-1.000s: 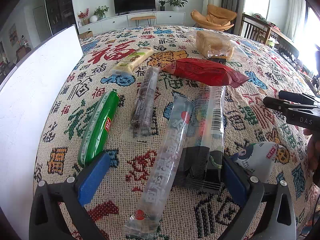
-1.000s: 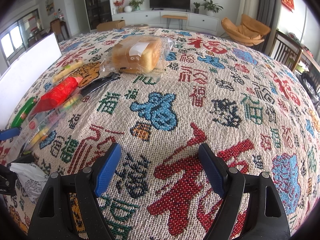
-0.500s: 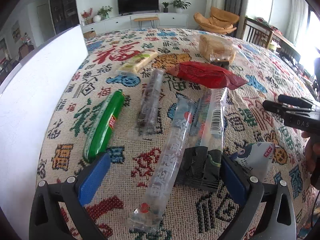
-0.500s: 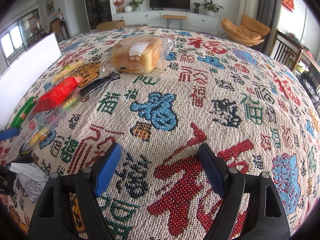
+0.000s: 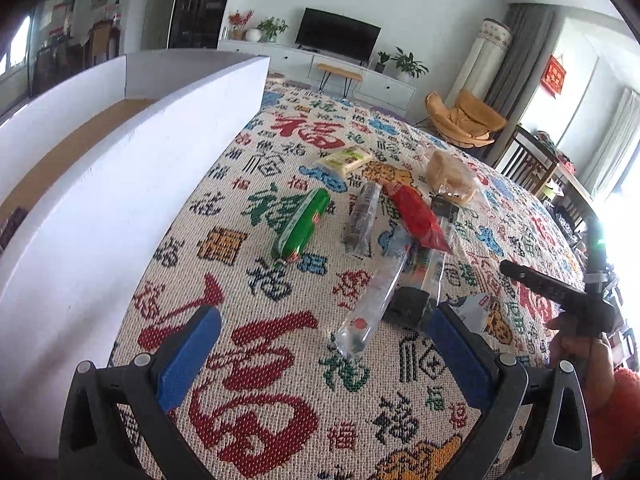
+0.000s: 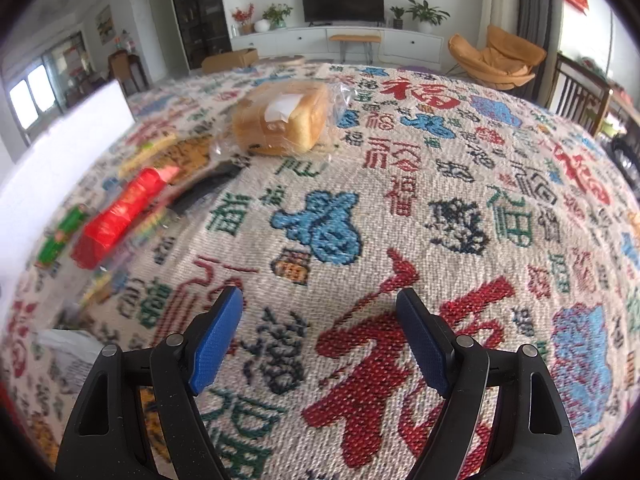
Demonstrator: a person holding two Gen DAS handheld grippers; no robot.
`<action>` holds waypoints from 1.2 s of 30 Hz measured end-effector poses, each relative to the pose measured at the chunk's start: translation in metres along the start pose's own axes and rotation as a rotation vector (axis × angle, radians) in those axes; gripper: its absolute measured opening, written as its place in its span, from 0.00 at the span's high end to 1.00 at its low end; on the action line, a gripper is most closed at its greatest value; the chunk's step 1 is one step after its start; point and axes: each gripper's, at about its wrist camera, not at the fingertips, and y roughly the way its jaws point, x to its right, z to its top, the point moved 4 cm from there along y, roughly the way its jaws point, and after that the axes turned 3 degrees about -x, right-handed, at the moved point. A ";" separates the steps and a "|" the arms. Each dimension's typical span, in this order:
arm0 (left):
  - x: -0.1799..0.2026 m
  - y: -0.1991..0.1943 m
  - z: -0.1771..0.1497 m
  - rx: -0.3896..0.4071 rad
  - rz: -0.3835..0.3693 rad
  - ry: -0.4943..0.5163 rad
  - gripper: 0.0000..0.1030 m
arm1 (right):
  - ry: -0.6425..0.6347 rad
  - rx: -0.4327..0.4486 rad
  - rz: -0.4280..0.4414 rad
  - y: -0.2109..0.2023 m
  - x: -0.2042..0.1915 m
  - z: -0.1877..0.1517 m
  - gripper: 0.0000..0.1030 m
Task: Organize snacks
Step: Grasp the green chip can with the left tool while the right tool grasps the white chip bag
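Several snack packs lie on the patterned tablecloth (image 5: 280, 360): a green pack (image 5: 300, 222), a dark clear-wrapped bar (image 5: 362, 216), a red pack (image 5: 416, 216), a long clear pack (image 5: 374, 308), a black-ended pack (image 5: 416, 300), a pale yellow pack (image 5: 344, 160), bagged bread (image 5: 450, 178) and a white pouch (image 5: 474, 310). My left gripper (image 5: 324, 360) is open and empty, short of the long clear pack. My right gripper (image 6: 320, 340) is open and empty over bare cloth; the bread (image 6: 280, 118) lies far ahead and the red pack (image 6: 120, 216) to the left. The right gripper's side also shows in the left wrist view (image 5: 552, 290).
A white open box (image 5: 120, 168) with a brown floor stands along the table's left side; its wall shows in the right wrist view (image 6: 52, 160). Chairs (image 5: 532, 168) stand at the table's far right. A TV unit (image 6: 340, 36) is in the room behind.
My left gripper has pulled back, risen and turned left, so the packs are farther off and the box inside shows. The right gripper has shifted slightly; its view is blurred at left.
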 end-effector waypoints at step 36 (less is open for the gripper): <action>0.008 0.081 0.069 -0.227 0.053 0.142 0.40 | -0.127 0.007 0.331 -0.052 -0.080 -0.045 0.54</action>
